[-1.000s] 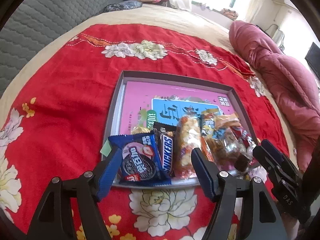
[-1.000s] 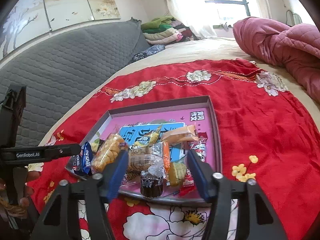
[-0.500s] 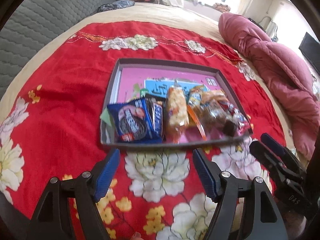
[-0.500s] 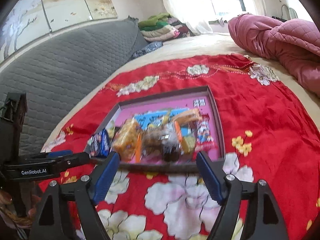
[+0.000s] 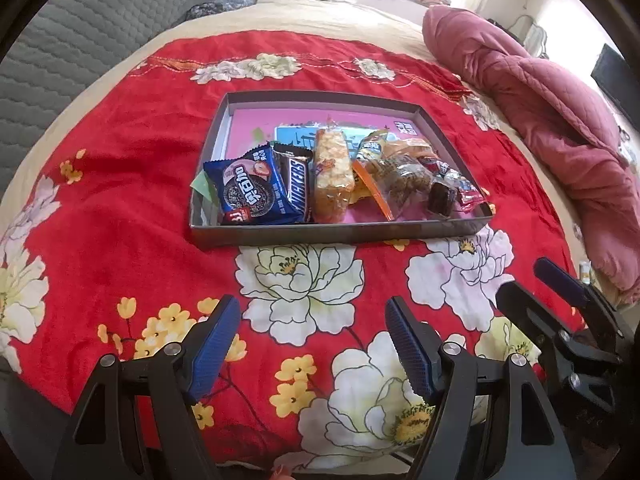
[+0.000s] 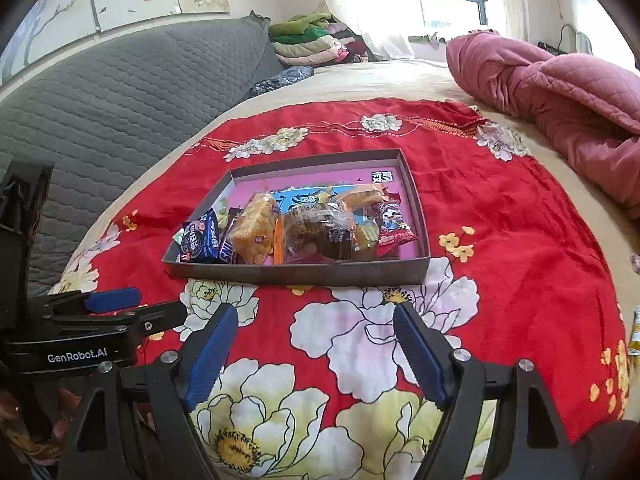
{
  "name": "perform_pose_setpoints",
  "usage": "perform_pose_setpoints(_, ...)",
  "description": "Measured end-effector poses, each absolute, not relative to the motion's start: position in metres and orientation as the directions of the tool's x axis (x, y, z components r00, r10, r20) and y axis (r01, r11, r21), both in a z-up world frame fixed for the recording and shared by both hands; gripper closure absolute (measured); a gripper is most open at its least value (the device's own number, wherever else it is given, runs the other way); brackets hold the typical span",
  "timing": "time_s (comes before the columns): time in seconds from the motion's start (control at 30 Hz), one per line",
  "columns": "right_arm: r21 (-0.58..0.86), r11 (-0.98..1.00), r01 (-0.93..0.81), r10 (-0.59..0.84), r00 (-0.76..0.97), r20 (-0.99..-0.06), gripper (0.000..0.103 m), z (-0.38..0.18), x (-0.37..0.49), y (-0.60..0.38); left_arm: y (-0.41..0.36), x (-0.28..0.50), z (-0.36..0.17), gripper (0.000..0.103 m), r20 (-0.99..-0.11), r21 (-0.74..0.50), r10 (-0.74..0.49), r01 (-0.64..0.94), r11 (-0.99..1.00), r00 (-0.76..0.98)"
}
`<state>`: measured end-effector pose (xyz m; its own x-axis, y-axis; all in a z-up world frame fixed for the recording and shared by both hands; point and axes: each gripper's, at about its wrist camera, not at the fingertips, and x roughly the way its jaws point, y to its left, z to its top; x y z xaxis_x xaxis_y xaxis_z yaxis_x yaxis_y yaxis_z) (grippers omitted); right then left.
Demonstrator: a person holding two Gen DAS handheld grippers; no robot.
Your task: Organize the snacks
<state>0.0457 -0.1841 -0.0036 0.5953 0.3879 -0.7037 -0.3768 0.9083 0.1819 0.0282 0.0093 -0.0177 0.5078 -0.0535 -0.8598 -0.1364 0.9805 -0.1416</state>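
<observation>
Both tools hang spread and empty over a red floral blanket (image 5: 120,128): the left gripper (image 5: 312,340) grips nothing, and the right gripper (image 6: 316,344), its jaws just having opened wider, has only cloth showing between them. Ahead of each, well apart from the fingertips, a shallow grey tray (image 5: 340,234) sits on the blanket with the snacks crowded along its near wall: an Oreo pack (image 5: 250,190), a Snickers bar (image 5: 298,184), a puffed rice bar (image 5: 332,178), several clear-wrapped cakes (image 5: 404,178), and a red packet (image 6: 394,224) at the right end. By the look of it, the sorting is nearly done. Any further pick should go for one wrapper edge at a time, jaws lined across the pack, so neighbours are not dragged along. Beyond lie a pink quilt (image 5: 560,120) and a grey headboard (image 6: 120,100).
</observation>
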Motion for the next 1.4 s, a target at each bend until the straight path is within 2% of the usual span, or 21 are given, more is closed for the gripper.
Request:
perform_pose_setpoints(0.07,0.165,0.913,-0.373,0.376,0.610,-0.698,0.015,-0.001,0.043,-0.184,0.009,0.027,-0.018,0.027,-0.864,-0.136,-0.048,-0.139,0.981,0.501)
perform_pose_setpoints(0.6,0.144,0.941,-0.306,0.317,0.651,-0.690,0.014,0.000,0.043,-0.193,0.008,0.024,-0.024,0.027,-0.874,-0.138,-0.060,-0.127,0.982,0.481)
perform_pose_setpoints(1.4,0.125,0.943,-0.308,0.305,0.649,-0.697,0.013,-0.002,0.044,-0.190,0.011,0.027,-0.028,0.027,-0.883,-0.131,-0.052,-0.138,0.982,0.467)
